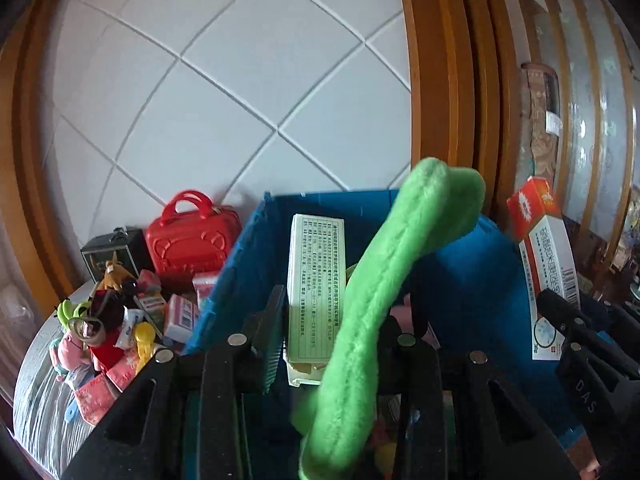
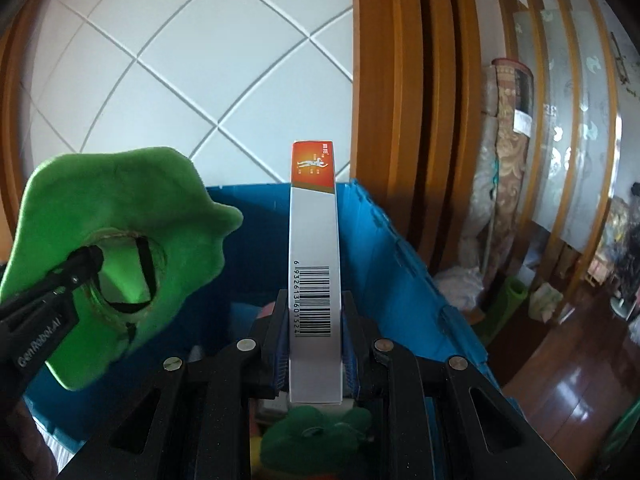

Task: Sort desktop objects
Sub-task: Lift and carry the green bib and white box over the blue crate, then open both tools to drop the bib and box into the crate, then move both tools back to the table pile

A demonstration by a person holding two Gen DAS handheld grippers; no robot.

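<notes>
My left gripper is shut on a green plush toy and holds it over the blue bin. The toy also shows in the right wrist view, with one left finger across it. My right gripper is shut on an orange-and-white medicine box, held upright above the same bin; that box shows at the right of the left wrist view. A pale printed box stands inside the bin.
A pile of small toys and packets lies left of the bin, with a red toy suitcase and a black box behind. A tiled wall and a wooden door frame stand beyond. Another green plush lies in the bin.
</notes>
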